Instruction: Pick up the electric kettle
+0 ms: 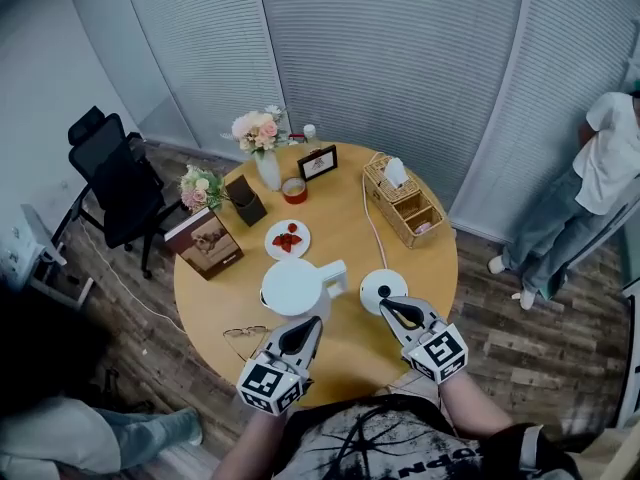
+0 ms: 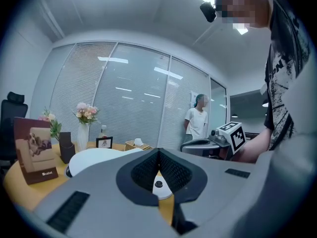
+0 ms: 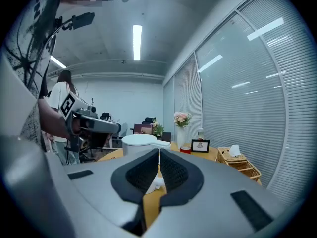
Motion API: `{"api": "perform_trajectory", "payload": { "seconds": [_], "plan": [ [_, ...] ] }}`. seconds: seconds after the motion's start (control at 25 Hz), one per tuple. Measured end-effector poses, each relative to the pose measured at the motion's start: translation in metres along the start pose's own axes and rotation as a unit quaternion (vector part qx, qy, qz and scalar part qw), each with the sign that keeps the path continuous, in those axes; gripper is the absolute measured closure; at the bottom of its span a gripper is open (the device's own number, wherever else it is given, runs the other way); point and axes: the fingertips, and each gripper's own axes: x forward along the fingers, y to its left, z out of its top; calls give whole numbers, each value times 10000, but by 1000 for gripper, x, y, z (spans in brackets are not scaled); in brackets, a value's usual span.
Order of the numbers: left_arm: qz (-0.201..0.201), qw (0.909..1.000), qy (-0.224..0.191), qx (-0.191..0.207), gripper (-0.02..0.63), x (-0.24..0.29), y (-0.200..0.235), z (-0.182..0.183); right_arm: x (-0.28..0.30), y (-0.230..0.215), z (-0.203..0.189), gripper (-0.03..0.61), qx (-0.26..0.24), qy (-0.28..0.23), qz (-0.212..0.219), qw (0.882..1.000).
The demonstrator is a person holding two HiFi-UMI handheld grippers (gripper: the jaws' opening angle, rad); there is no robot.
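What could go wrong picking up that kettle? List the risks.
1. The left gripper and right gripper are both shut and empty; nudging the kettle while closed could shove it toward the strawberry plate.
2. The glasses lie beside the left gripper and could be swept off.
3. The base sits at the right gripper's tip and might get knocked.

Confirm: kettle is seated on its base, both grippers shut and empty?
No. The kettle stands on the table beside its base, not on it, as the head view shows. The left gripper and right gripper are shut and empty.
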Motion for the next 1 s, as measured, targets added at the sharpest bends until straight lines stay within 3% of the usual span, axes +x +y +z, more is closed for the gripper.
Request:
{"api": "perform_trajectory", "payload": {
  "seconds": [1.0],
  "plan": [
    [112, 9999, 26, -41, 612, 1, -13, -2, -26, 4, 5, 560, 30, -135, 184, 9997]
  ]
}}
